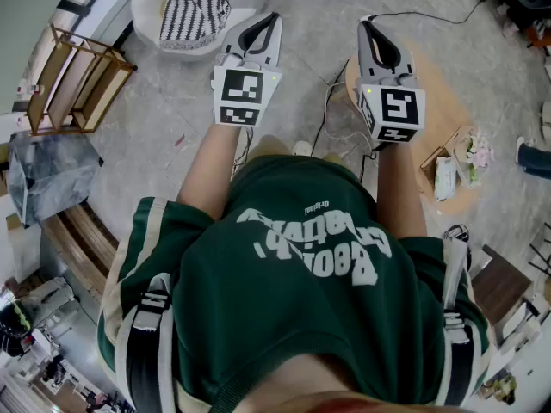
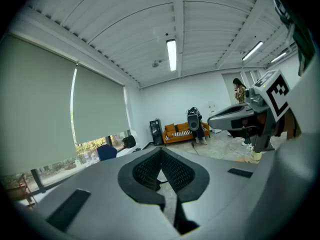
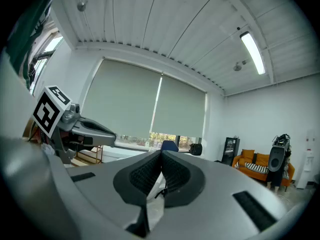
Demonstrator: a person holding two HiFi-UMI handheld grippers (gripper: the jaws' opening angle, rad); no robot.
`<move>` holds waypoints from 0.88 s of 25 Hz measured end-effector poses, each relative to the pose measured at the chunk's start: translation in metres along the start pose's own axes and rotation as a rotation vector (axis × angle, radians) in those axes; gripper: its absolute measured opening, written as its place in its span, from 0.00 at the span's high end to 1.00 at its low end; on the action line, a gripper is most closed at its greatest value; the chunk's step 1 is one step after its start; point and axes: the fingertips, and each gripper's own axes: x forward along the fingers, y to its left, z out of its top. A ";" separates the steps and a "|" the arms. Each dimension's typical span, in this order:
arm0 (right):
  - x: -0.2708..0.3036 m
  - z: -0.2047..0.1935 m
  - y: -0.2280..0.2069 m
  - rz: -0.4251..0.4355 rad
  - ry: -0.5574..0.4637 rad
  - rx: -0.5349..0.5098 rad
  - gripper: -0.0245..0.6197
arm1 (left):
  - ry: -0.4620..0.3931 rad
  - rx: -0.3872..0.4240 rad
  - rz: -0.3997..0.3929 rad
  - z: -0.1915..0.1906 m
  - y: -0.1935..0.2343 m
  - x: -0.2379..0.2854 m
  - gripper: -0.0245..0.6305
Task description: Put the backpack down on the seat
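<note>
The backpack itself is hidden behind the person; only its black-and-white shoulder straps [image 1: 148, 351] show over the green shirt, the other strap [image 1: 455, 334] at the right shoulder. A white tub seat [image 1: 185, 11] with a striped cushion stands on the floor ahead, at the far left. My left gripper [image 1: 263, 26] is held out in front, shut and empty, pointing toward that seat. My right gripper [image 1: 372, 34] is level with it, also shut with nothing between its pads. In the left gripper view the left gripper's [image 2: 161, 154] jaws meet; the right gripper's [image 3: 161, 156] do likewise in the right gripper view.
A wooden rack [image 1: 77, 80] and a grey bag [image 1: 47, 175] stand at the left. Cables [image 1: 336, 114] run across the floor toward a round wooden board [image 1: 435, 114] with small items. An orange sofa [image 2: 182, 131] and a speaker on a stand [image 2: 194, 119] are at the far wall.
</note>
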 end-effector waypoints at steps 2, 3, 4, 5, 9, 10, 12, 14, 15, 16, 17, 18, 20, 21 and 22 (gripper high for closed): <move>-0.003 -0.001 0.003 0.007 0.001 0.006 0.91 | -0.003 -0.006 -0.008 0.003 -0.002 -0.002 0.94; -0.004 -0.001 0.004 0.009 0.001 0.007 0.91 | -0.004 -0.007 -0.010 0.004 -0.003 -0.003 0.94; -0.005 -0.001 0.004 0.010 -0.001 0.007 0.91 | -0.004 -0.005 -0.011 0.005 -0.005 -0.004 0.94; -0.006 -0.002 0.004 0.011 -0.002 0.006 0.91 | -0.006 0.000 -0.012 0.007 -0.006 -0.004 0.94; -0.010 -0.002 0.003 0.014 -0.004 -0.006 0.91 | -0.012 0.019 -0.016 0.011 -0.013 -0.005 0.94; -0.011 -0.002 0.004 0.015 -0.004 -0.012 0.91 | -0.013 0.019 -0.018 0.011 -0.014 -0.005 0.94; -0.013 -0.002 0.005 0.018 -0.005 -0.018 0.91 | -0.012 0.020 -0.020 0.010 -0.016 -0.007 0.94; -0.014 -0.006 0.005 0.016 -0.003 -0.020 0.91 | -0.012 0.022 -0.019 0.009 -0.015 -0.007 0.94; -0.013 -0.008 0.004 0.013 -0.001 -0.027 0.91 | -0.012 0.022 -0.019 0.009 -0.014 -0.006 0.94; -0.011 -0.009 0.003 0.010 0.003 -0.039 0.91 | -0.012 0.023 -0.018 0.008 -0.012 -0.005 0.94; -0.010 -0.010 0.001 0.006 0.006 -0.052 0.91 | -0.011 0.024 -0.019 0.008 -0.010 -0.004 0.94; -0.009 -0.011 -0.001 0.004 0.008 -0.060 0.91 | -0.010 0.027 -0.020 0.008 -0.008 -0.002 0.94; -0.003 -0.009 -0.004 0.006 0.004 -0.060 0.91 | -0.012 0.034 -0.022 0.008 -0.001 0.003 0.94; 0.001 -0.009 -0.005 0.009 0.002 -0.058 0.91 | -0.015 0.035 -0.021 0.008 0.004 0.007 0.94; 0.008 -0.010 -0.005 0.012 0.006 -0.063 0.91 | -0.018 0.034 -0.021 0.008 0.009 0.013 0.94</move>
